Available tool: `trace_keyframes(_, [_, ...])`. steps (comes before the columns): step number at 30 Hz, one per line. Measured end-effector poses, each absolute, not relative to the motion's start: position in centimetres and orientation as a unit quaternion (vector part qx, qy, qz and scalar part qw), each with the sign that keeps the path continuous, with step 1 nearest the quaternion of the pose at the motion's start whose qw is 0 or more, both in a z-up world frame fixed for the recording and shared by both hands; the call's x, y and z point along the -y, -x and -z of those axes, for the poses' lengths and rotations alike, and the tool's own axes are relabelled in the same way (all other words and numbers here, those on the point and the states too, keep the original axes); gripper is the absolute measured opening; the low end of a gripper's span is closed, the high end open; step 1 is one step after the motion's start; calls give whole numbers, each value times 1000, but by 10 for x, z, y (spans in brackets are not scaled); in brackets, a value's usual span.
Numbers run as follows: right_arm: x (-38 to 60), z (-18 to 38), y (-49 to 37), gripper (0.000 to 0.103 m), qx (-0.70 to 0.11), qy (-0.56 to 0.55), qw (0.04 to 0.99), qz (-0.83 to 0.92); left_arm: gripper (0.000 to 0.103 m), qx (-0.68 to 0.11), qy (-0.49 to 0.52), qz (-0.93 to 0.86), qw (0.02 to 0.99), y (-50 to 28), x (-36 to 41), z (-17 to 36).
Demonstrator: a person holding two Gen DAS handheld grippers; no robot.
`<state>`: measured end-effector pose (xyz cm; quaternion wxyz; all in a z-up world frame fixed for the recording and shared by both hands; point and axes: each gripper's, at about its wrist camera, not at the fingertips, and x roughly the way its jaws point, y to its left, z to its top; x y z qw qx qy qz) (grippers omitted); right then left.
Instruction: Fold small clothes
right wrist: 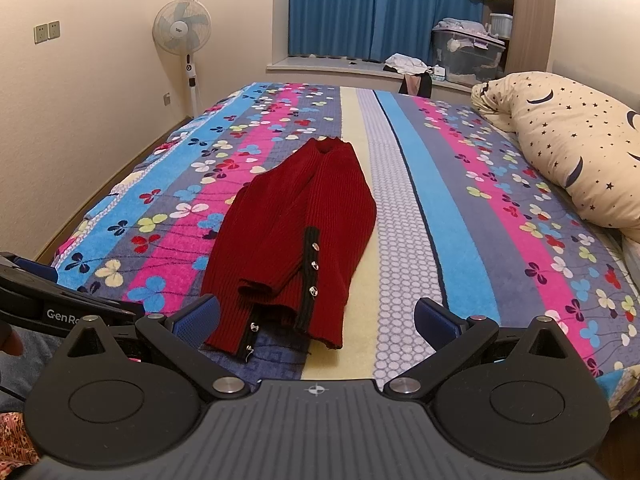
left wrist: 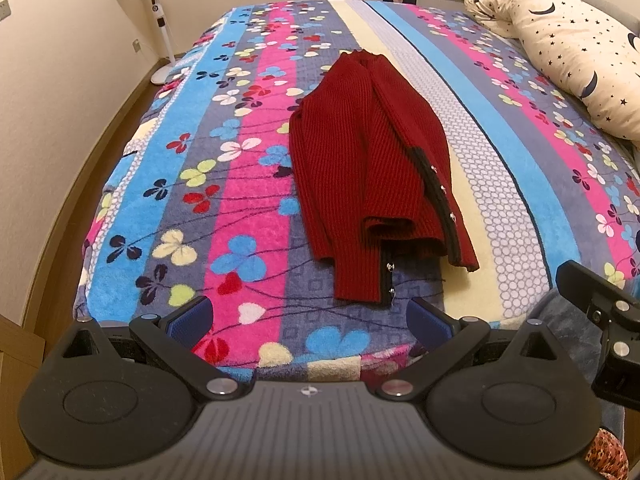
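Observation:
A small dark red ribbed knit cardigan (left wrist: 360, 168) lies on the striped flowered bedspread (left wrist: 240, 184), both sides folded in lengthwise, neck at the far end, hem near me. A black button band with silver snaps shows along it. My left gripper (left wrist: 312, 320) is open and empty, just short of the hem. In the right wrist view the cardigan (right wrist: 296, 232) lies ahead and slightly left. My right gripper (right wrist: 316, 320) is open and empty, its left blue pad (right wrist: 200, 320) close to the hem corner. The right gripper's body shows in the left wrist view (left wrist: 600, 320).
A cream pillow with stars and moons (right wrist: 568, 148) lies on the bed's right side. A standing fan (right wrist: 184, 32) is by the left wall. Blue curtains (right wrist: 360, 4), a windowsill with clothes and a storage box (right wrist: 468, 52) are behind the bed. The bed's near edge is under the grippers.

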<state>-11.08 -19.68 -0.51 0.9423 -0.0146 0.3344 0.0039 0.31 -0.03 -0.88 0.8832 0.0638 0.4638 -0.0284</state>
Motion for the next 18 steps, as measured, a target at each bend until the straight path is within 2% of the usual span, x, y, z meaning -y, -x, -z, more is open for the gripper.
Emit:
trace_keyframes(12, [201,20,87,102,-345,7,939,3,103,-501,-54,20,864,-23,-6,27])
trace_keyframes(18, [213,77,22,102,-388,-6,922,-2,103,-536,-53,-2,843,-45,-14,50])
